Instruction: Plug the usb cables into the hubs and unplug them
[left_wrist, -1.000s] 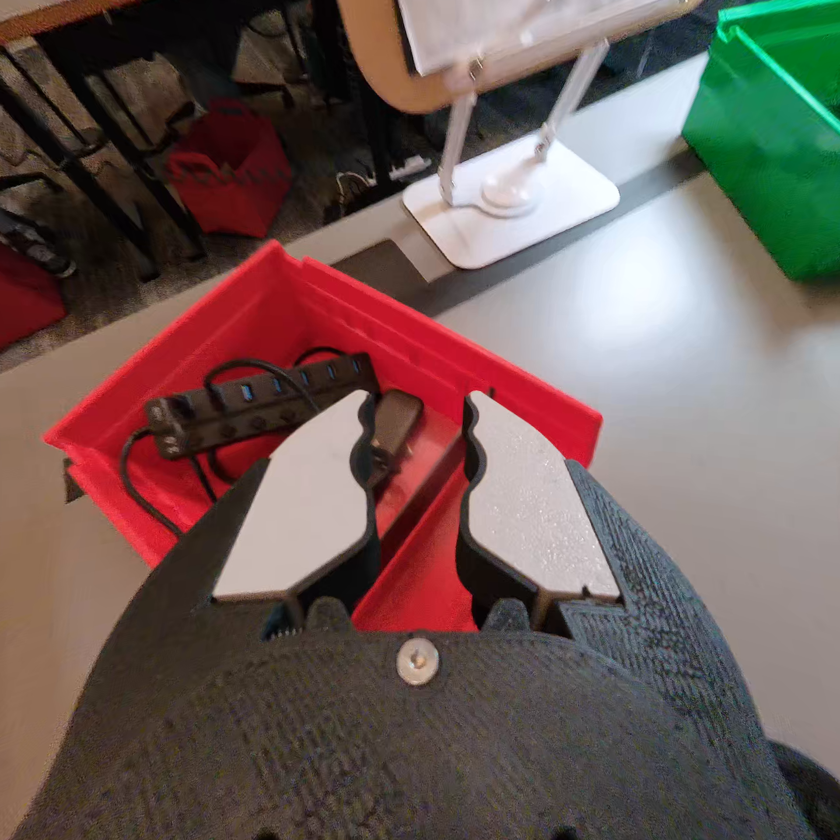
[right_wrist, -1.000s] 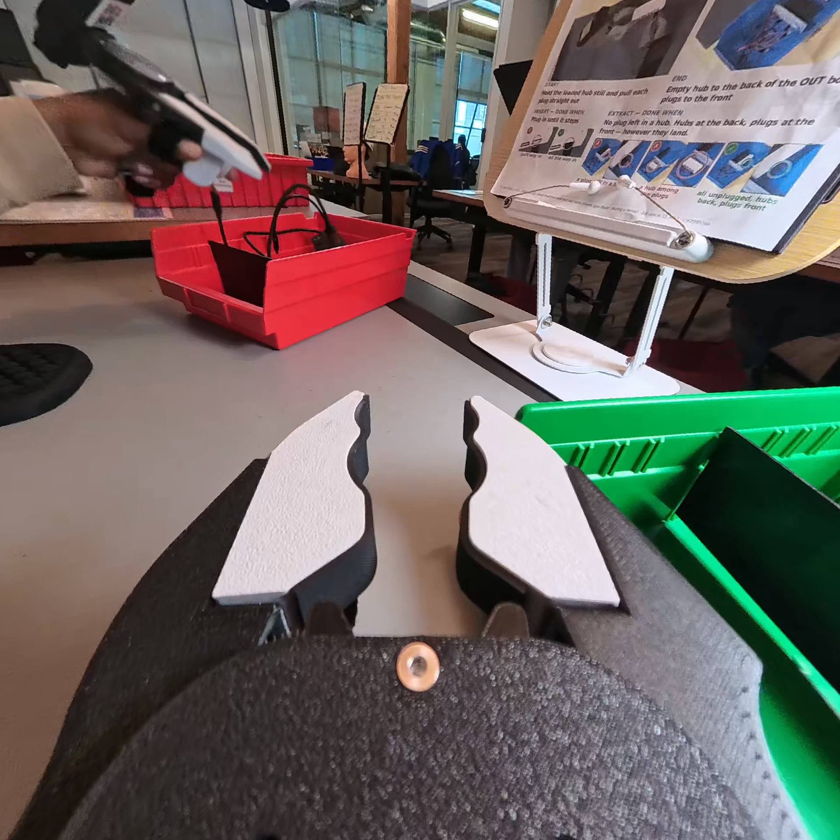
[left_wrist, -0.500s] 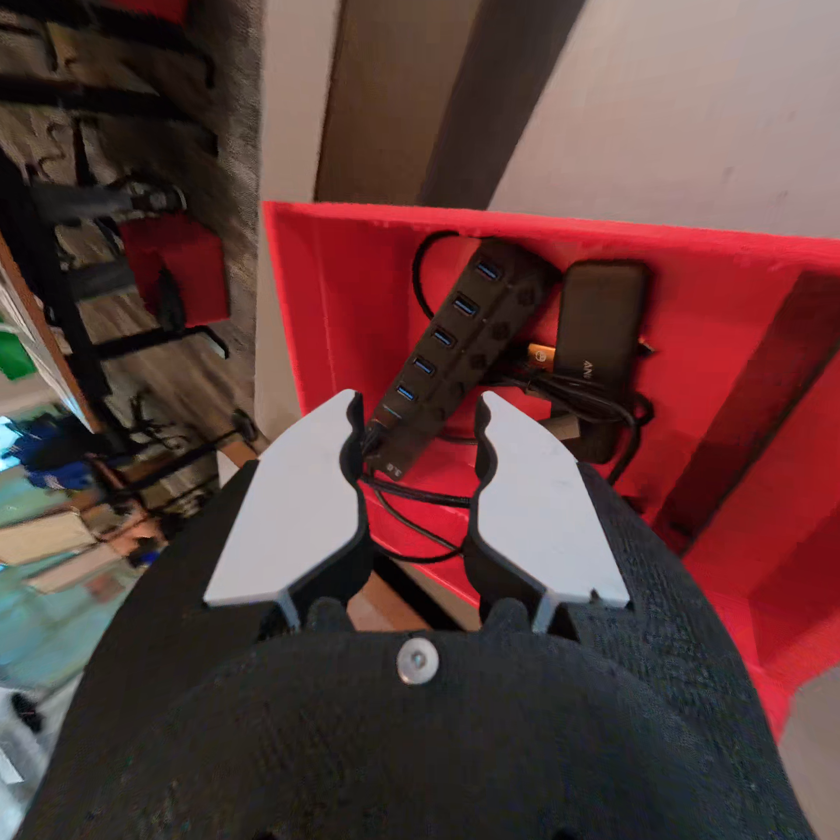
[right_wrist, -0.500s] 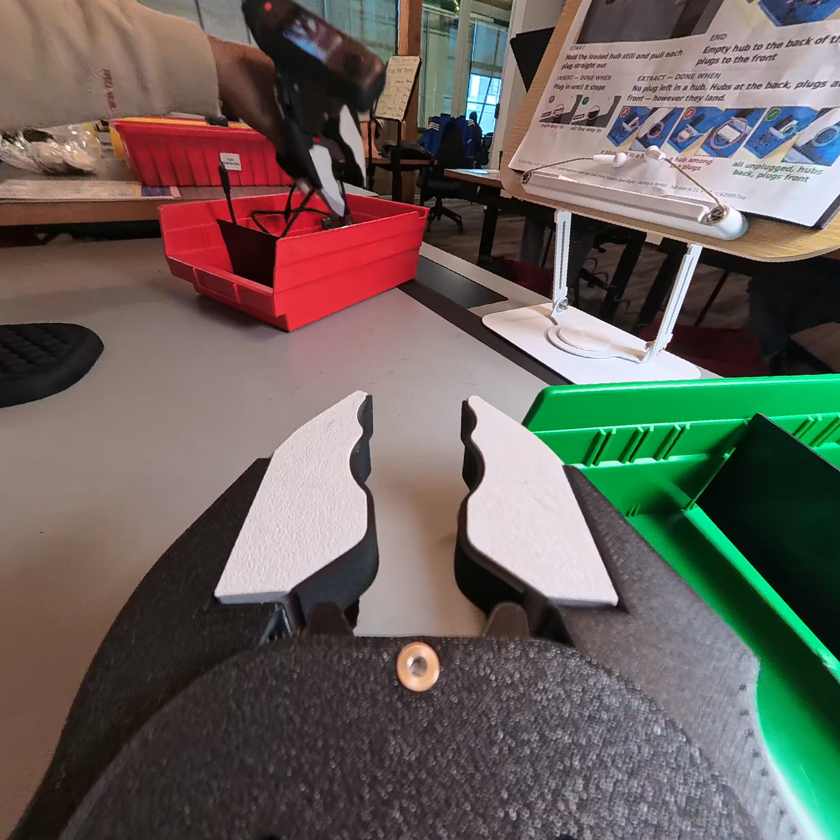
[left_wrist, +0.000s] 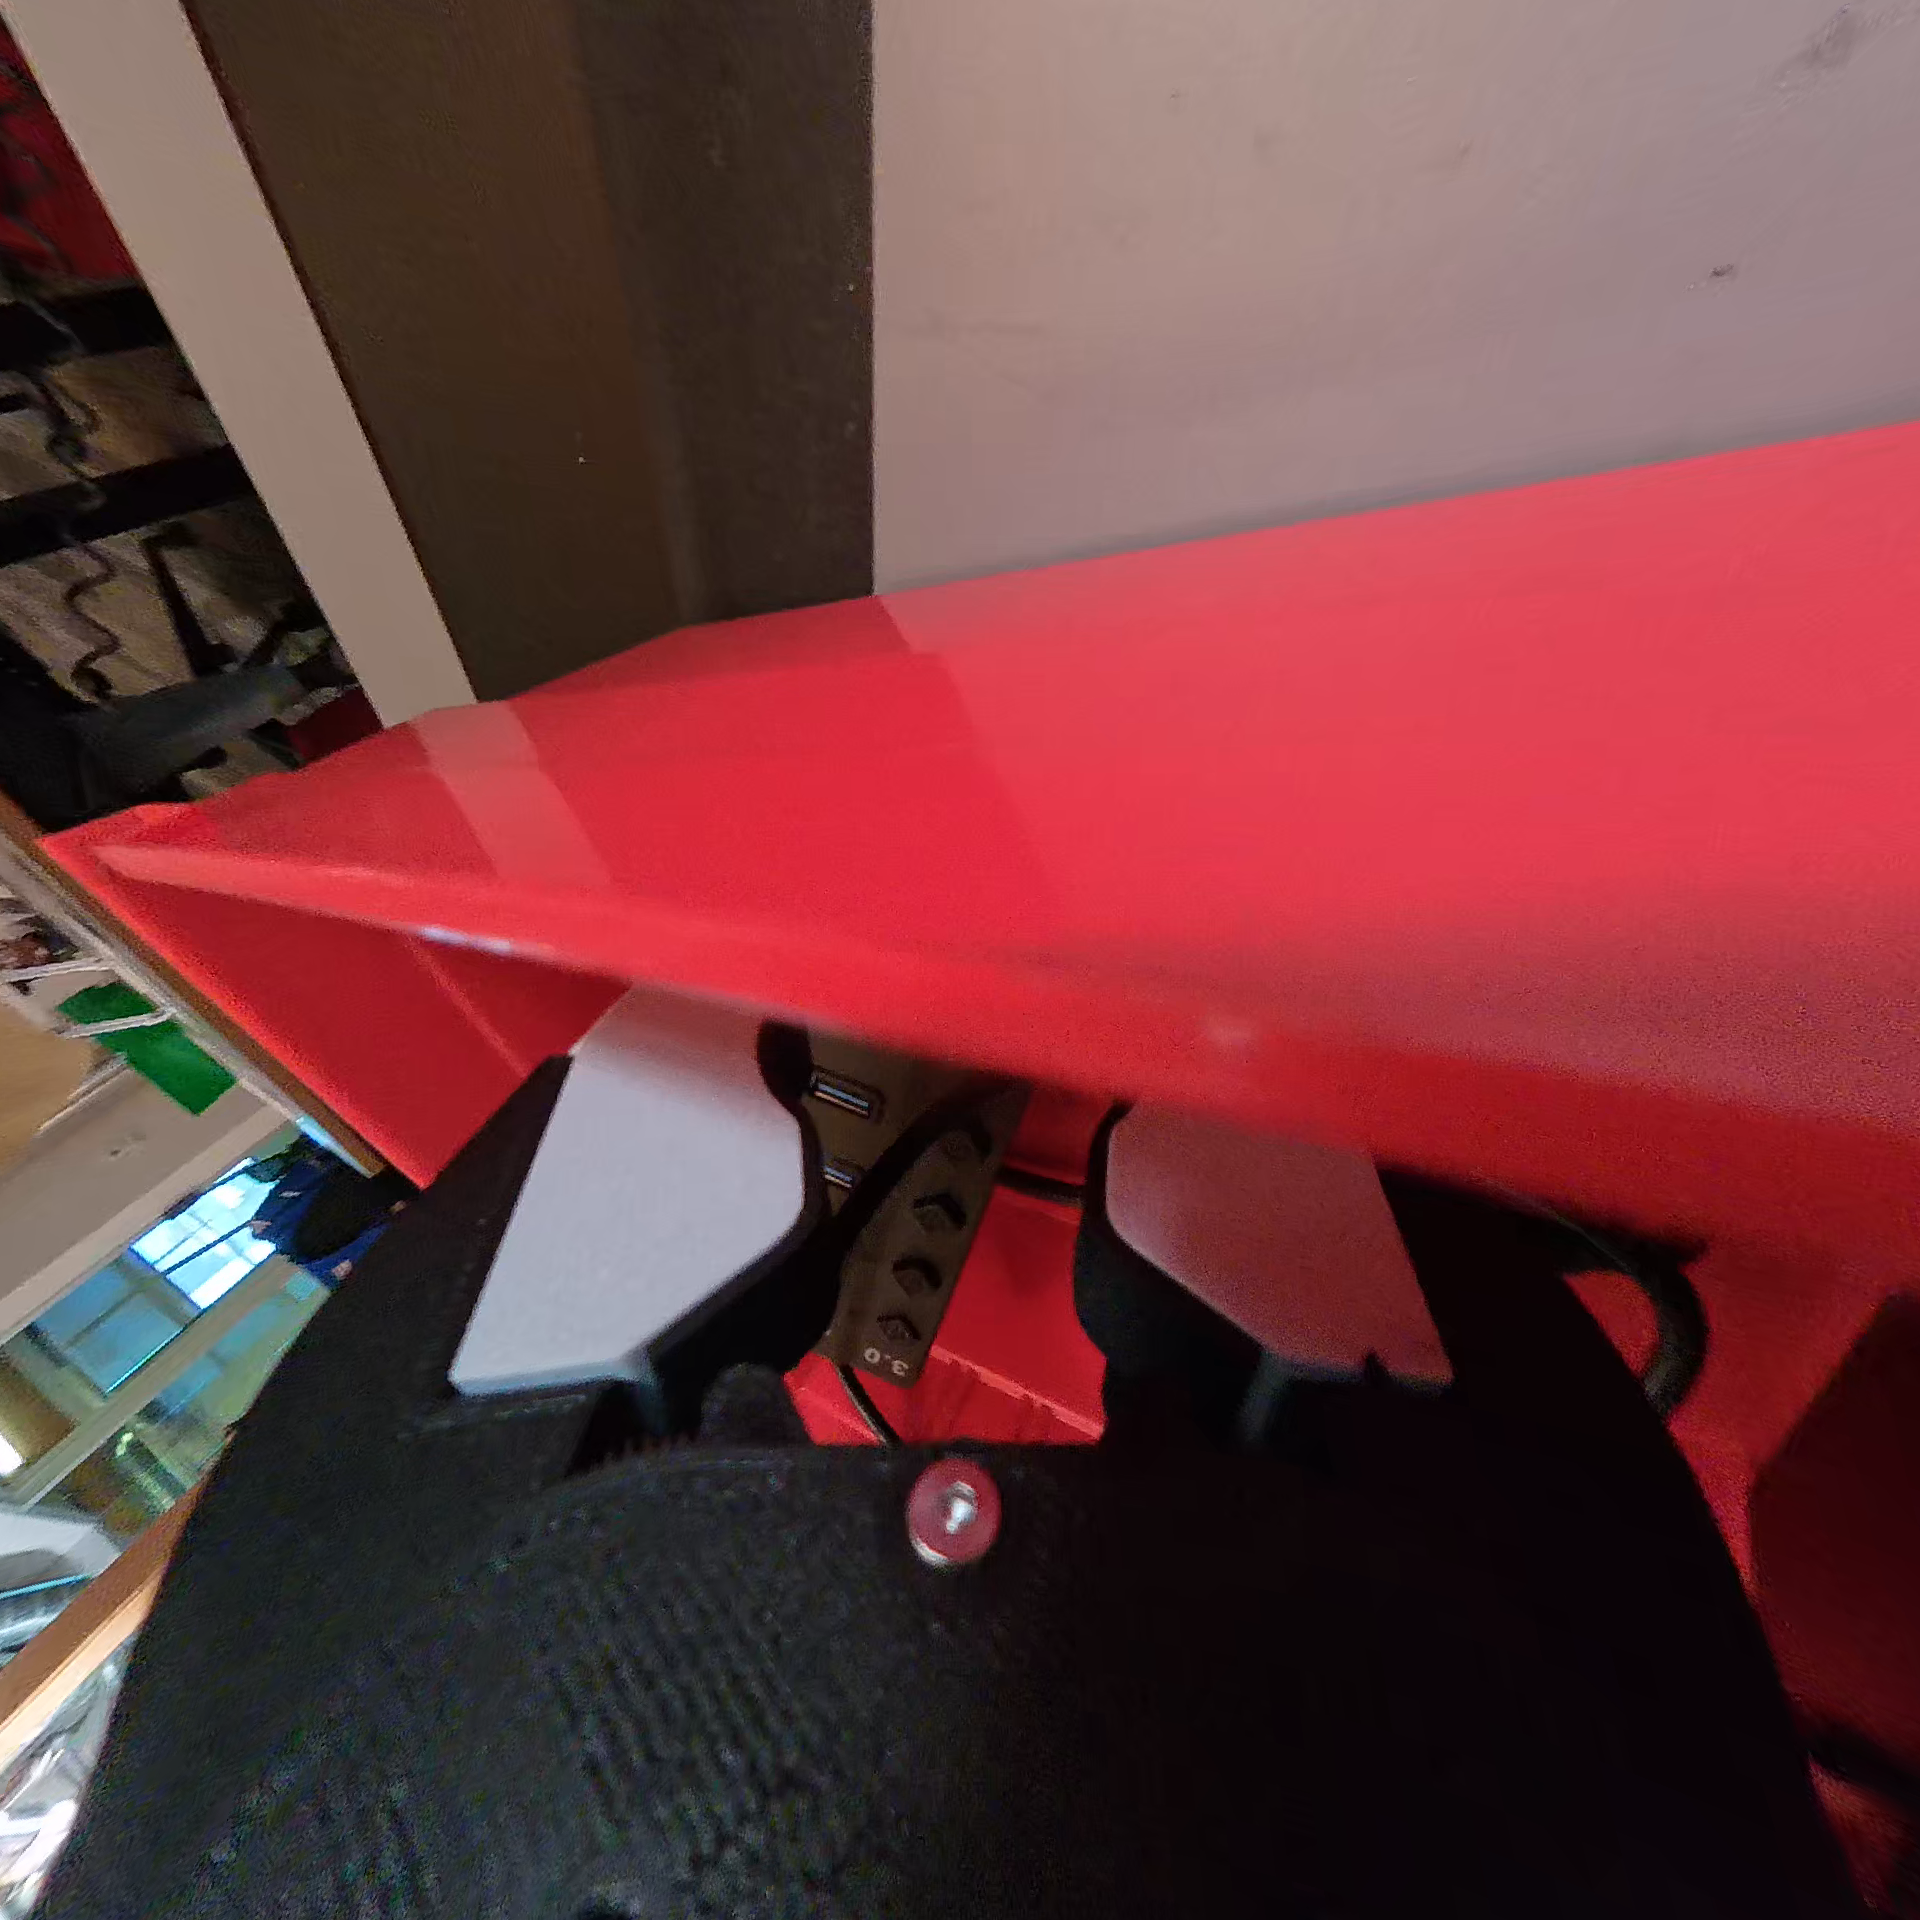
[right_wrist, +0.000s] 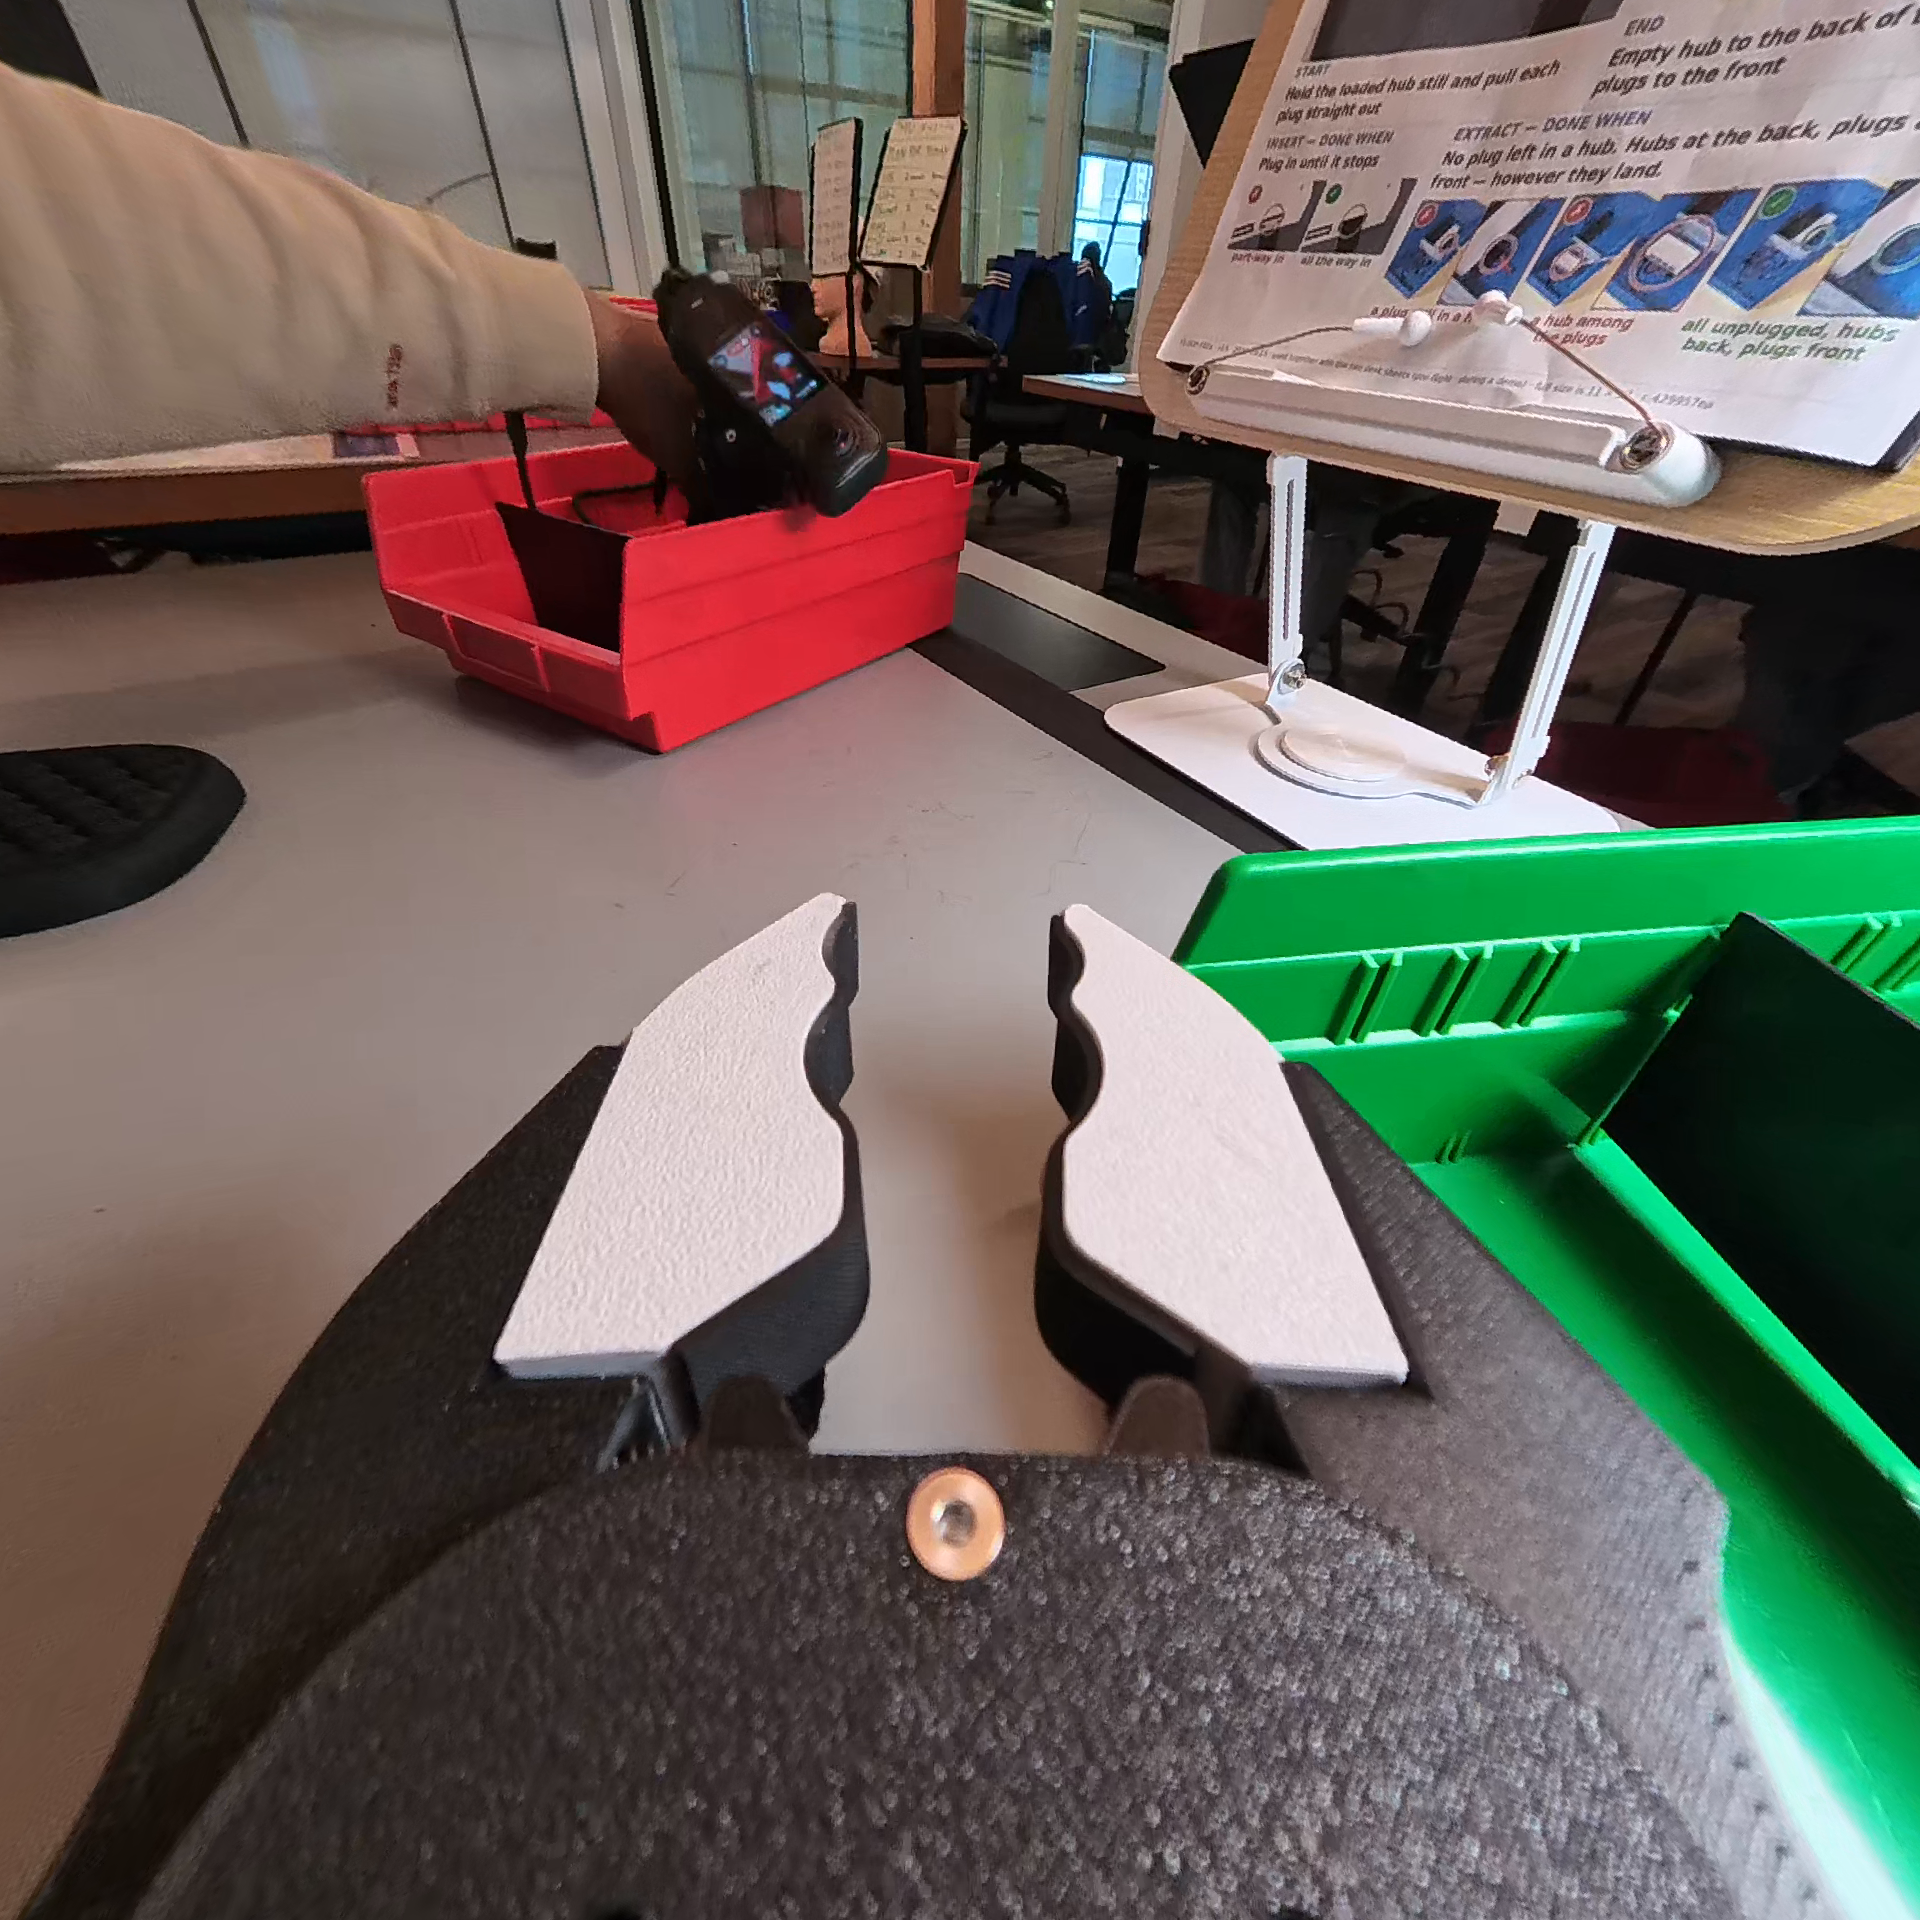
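So the black multi-port hub (left_wrist: 914, 1226) now sits right between the fingers of the left gripper (left_wrist: 951, 1174), which has dropped deep into the red bin (left_wrist: 1247, 831). Half a second ago the camera was looking down on the whole hub from above the bin; now the bin's wall fills most of the left wrist view and the fingertips are hidden behind its rim. The jaws are spread wide with the hub in the gap, and I can't see either pad touching it, so I'd call this lining up for a grab, nothing held yet. A black cable (left_wrist: 1673, 1340) loops just right of the right-hand finger.

Room is tight in there. The bin wall is right ahead of the fingers, and that cable could snag if the jaws close as they are.

The right gripper (right_wrist: 951, 997) hasn't moved in the last second: parked low over the grey table (right_wrist: 416, 987), jaws partly open, empty. The green bin (right_wrist: 1558, 935) is hard against its right side, with open table ahead and to the left. Farther ahead-left you can see the sleeve (right_wrist: 208, 312) reaching into the red bin, and a white document stand (right_wrist: 1351, 769) sits ahead-right.
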